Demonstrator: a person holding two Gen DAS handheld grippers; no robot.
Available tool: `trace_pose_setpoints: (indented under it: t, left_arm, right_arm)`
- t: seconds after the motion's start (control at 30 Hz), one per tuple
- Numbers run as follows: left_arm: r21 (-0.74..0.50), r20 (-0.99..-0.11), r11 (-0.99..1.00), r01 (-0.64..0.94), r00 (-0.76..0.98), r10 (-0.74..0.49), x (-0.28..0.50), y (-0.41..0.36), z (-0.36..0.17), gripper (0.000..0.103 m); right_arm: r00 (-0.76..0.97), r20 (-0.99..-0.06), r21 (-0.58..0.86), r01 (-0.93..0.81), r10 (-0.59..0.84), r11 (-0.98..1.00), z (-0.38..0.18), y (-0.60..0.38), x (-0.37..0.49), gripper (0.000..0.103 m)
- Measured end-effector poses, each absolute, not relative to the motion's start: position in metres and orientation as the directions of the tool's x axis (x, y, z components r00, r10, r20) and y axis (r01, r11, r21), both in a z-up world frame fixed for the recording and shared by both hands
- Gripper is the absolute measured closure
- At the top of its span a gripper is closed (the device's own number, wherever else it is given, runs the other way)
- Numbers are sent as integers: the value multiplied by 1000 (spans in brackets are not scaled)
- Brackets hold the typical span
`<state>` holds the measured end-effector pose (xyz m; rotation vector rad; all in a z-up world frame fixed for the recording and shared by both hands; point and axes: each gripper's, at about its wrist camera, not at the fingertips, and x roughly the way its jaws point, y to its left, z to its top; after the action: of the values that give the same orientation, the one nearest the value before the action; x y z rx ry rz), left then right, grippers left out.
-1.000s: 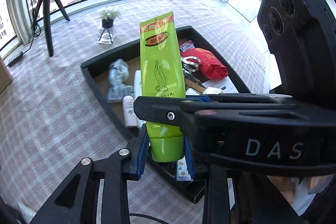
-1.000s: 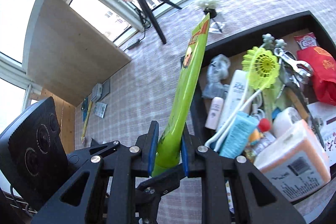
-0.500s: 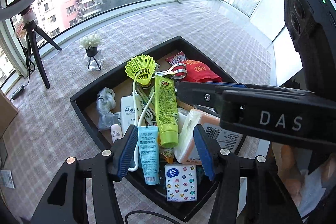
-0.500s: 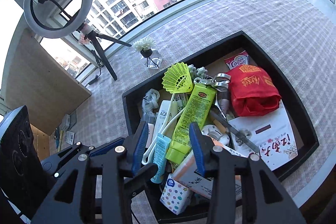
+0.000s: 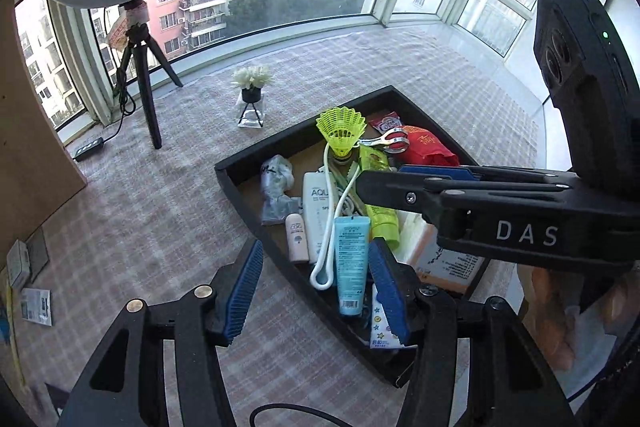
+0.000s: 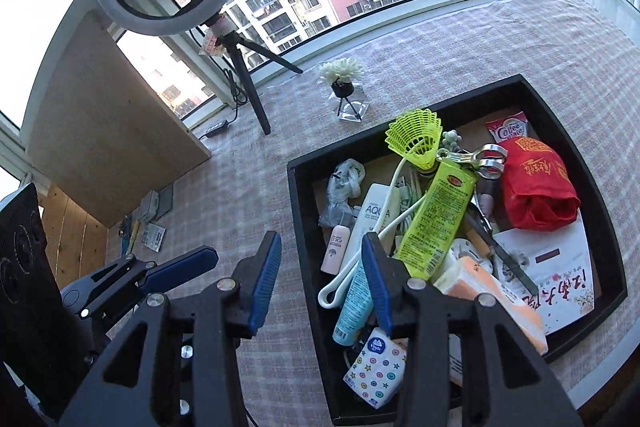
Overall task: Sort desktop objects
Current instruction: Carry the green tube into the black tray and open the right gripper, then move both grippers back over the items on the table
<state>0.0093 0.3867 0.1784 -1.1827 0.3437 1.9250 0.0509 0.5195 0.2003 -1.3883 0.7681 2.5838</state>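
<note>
Both jaw pairs stand wide, nothing between the pads. Left gripper and right gripper hover over the near corner of the black tray.

Near to far:
- The star-print tissue pack and the teal tube sit at the tray's near edge. A sloppy next reach could knock them over the rim.
- The green tube lies flat on top of the pile, leaning on the white cable loop and the scissors. That stack looks loose, so it may slide if nudged.
- The yellow shuttlecock is perched high and looks easy to tip.

Change from a second ago: both grippers pinched the green tube upright then. Both have just been opening, and the tube is now down in the tray.
</note>
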Motion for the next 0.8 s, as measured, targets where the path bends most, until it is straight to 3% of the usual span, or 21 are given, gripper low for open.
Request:
trace_pose_setpoints:
  t: [0.37,0.53,0.63,0.8]
  left_arm:
    - [-80,-904,-879,-470,-336,262,-26,179,120,50]
    - [-34,-932,-959,-281,-337,132,-44,67,96,50]
    - [-41,-945,-981,-191,-312,100,-51,13,84,50]
    - [-22,-956,-993,-114,-288,55,-51,-37,71,51]
  right_arm:
    - [-530,-825,277,-71,-199,-958,173,418,11,60]
    - [-430,-849,300,85,-306,-950,161,358,-10,60]
    - [-363,-846,354,163,-390,-921,159,318,-19,60]
    - [-326,-858,302,302,-396,-904,161,247,-32,60]
